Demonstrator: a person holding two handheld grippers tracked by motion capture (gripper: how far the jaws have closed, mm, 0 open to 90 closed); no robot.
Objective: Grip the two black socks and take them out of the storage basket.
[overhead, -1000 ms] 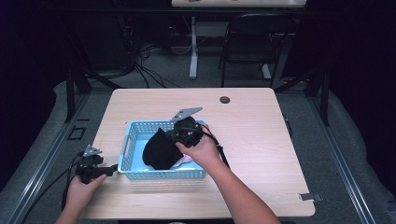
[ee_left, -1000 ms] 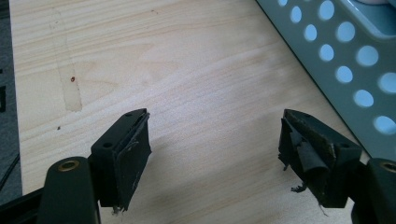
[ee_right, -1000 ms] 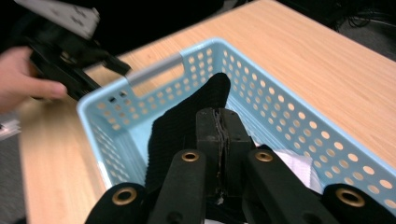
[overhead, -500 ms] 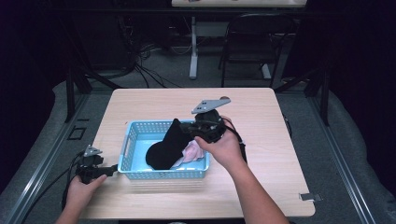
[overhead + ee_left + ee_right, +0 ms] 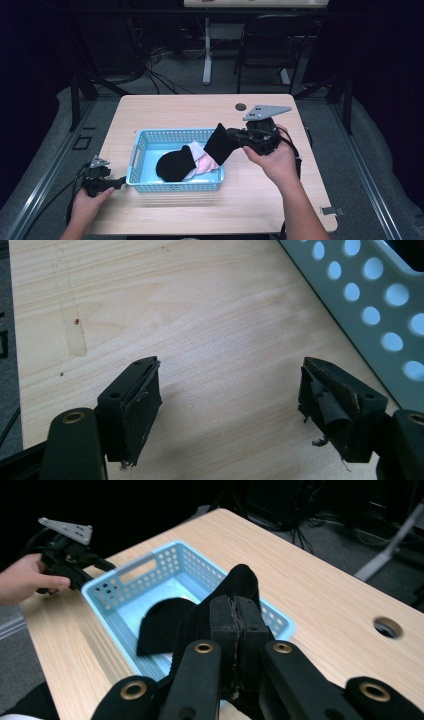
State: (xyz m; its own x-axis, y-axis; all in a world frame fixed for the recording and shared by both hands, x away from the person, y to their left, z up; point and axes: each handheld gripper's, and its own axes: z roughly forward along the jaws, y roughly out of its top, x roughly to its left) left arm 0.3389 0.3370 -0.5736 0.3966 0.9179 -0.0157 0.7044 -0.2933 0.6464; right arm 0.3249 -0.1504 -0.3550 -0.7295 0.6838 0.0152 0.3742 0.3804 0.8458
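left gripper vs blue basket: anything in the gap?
Nothing. In the left gripper view, bare table runs from the open left gripper to the basket wall. In the high view the gripper sits just off the basket's left end.

Left hand-held gripper [image 5: 230, 405] agape, right hand-held gripper [image 5: 235, 625] clamped

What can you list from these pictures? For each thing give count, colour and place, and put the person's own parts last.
Table: one, light wood, centre of the high view.
Basket: one, light blue with holes, on the table's left half.
Black sock in basket: one, black, lying in the basket.
Held sock: one, black, lifted over the basket's right edge.
Pale cloth: pink and white, count unclear, in the basket beside the black sock.
Table hole: one, dark, far edge.
Chair: one, black, behind the table.
Right gripper: black, jaws closed on the held sock.
Left gripper: black, jaws apart, by the basket's left end.
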